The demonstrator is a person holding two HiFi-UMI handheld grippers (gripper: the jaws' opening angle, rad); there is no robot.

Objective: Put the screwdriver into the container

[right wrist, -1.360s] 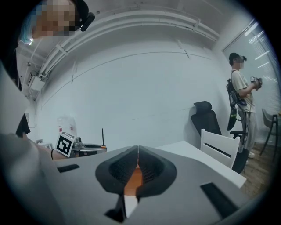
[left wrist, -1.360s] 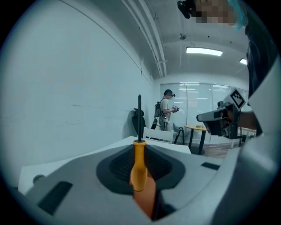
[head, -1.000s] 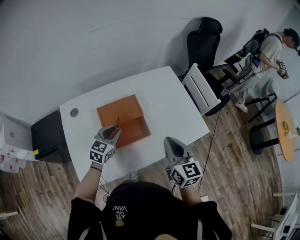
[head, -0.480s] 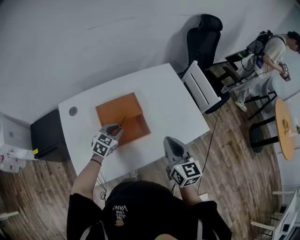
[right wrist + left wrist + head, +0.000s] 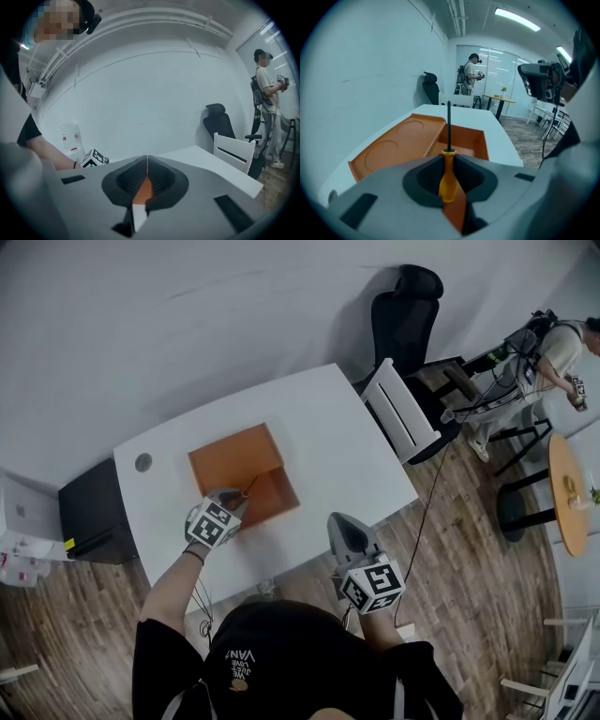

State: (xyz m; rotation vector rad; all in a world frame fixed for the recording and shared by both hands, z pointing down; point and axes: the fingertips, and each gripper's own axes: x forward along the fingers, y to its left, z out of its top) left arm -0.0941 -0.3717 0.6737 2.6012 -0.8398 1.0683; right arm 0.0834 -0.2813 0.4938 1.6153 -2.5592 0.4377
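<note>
The left gripper (image 5: 449, 161) is clamped on the orange handle of the screwdriver (image 5: 448, 177), left of centre in the head view. The dark shaft points out over the container (image 5: 217, 457), an open orange box on the white table (image 5: 328, 442). The right gripper (image 5: 348, 532) hangs at the table's near edge, low and centre, jaws together on nothing.

Around the box the tabletop is bare to its right edge, with a small round hole (image 5: 142, 462) at the upper left. A plain wall (image 5: 187, 324) runs behind. A black cabinet (image 5: 89, 514) stands just beside the table's left end. A white chair (image 5: 403, 420) and a black chair (image 5: 405, 320) stand at its right end. On the wood floor (image 5: 469, 606) at far right are a round table (image 5: 566, 498) and a person (image 5: 555, 348), well apart.
</note>
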